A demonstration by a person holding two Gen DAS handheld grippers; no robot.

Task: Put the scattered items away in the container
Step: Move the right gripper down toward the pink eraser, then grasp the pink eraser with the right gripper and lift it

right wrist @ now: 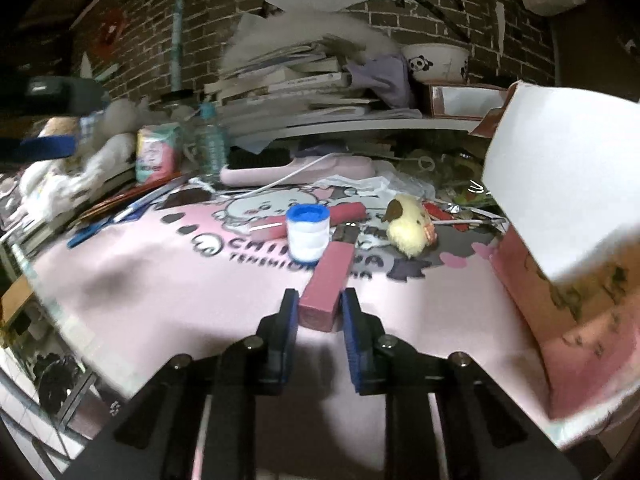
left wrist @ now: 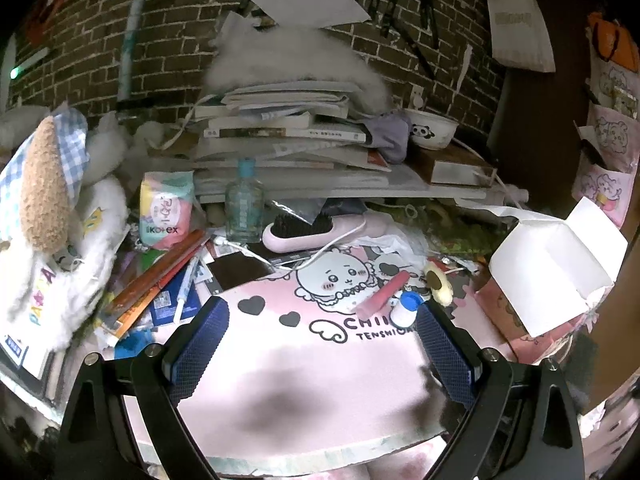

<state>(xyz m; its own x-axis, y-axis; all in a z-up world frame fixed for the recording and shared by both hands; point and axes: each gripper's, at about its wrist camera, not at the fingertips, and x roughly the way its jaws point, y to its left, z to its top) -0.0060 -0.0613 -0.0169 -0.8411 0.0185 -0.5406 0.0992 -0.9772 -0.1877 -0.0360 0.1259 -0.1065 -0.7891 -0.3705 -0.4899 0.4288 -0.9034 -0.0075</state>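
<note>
My right gripper [right wrist: 319, 308] is shut on a pink rectangular box [right wrist: 326, 284] and holds it just above the pink cartoon mat [right wrist: 160, 280]. Beyond it stand a white jar with a blue lid [right wrist: 307, 233], a pink tube [right wrist: 276, 227] and a yellow plush chick [right wrist: 410, 226]. The pink container box with white open flaps [right wrist: 560, 200] is at the right. My left gripper [left wrist: 322, 340] is open and empty over the mat [left wrist: 300, 380]. In the left wrist view, the jar [left wrist: 406, 310], pink tube [left wrist: 382, 296], chick [left wrist: 438, 284] and container [left wrist: 556, 272] lie ahead to the right.
A pink hairbrush [left wrist: 316, 232] with a white cable, a glass bottle [left wrist: 244, 204] and a Kotex pack [left wrist: 166, 210] line the mat's far edge. Stacked books [left wrist: 288, 128] and a panda bowl [left wrist: 432, 128] fill a shelf behind. Plush toys [left wrist: 52, 208] and pens crowd the left.
</note>
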